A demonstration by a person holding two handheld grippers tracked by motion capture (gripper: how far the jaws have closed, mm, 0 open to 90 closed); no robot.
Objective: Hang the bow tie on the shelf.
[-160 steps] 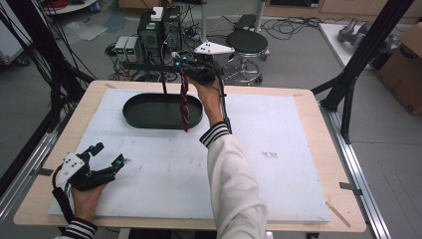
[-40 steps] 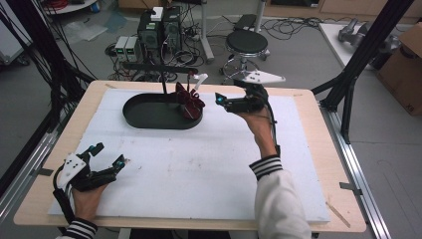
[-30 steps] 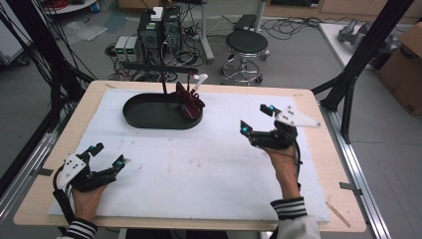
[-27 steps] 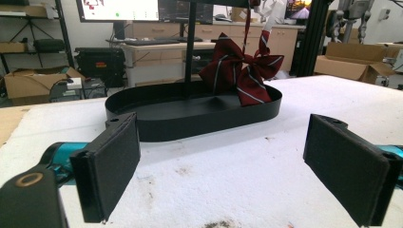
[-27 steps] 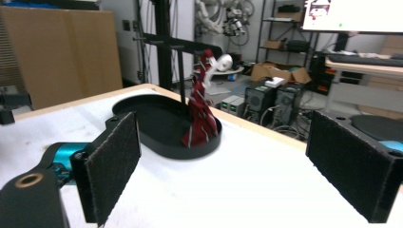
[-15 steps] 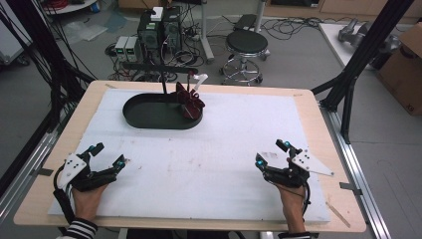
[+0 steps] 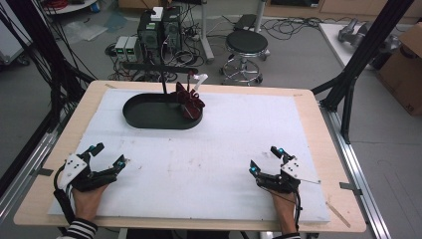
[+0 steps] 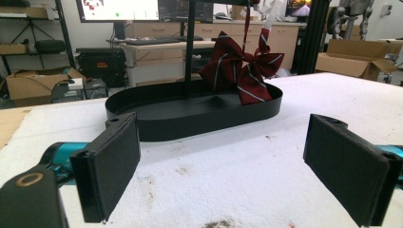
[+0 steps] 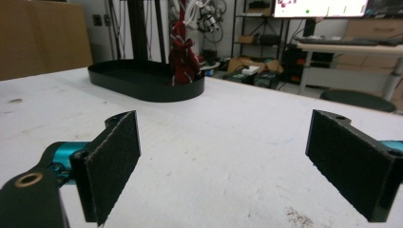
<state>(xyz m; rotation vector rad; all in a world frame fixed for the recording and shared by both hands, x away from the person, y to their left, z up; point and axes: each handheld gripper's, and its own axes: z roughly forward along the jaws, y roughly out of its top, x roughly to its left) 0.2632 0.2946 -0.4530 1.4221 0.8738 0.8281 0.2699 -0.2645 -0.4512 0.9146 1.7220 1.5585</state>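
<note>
Maroon cloth with thin pale stripes, a bow tie (image 7: pixel 190 102), hangs at the right end of a black oval tray (image 7: pixel 149 113) that sits on the far part of the desk (image 7: pixel 214 164), which is covered by a white sheet with light wood showing at its edges. A thin black post (image 7: pixel 163 84) rises from the tray beside the bow tie, and the cloth's lower folds drape against the tray's inner wall; whether they reach the tray floor is hard to judge from these angles.

Both grippers rest near the front edge of the desk, well apart from the tray and from each other. The left hand-held gripper (image 7: pixel 106 158) lies at the front left, its jaws spread wide with nothing between them; in the left gripper view the tray (image 8: pixel 190 116) and bow tie (image 8: pixel 242 71) stand ahead beyond the pads (image 8: pixel 111 168). The right hand-held gripper (image 7: pixel 265 161) lies at the front right, its jaws likewise spread wide and empty; its own view shows the tray (image 9: pixel 142 83) and the bow tie (image 9: pixel 183 57) farther off to the left.
</note>
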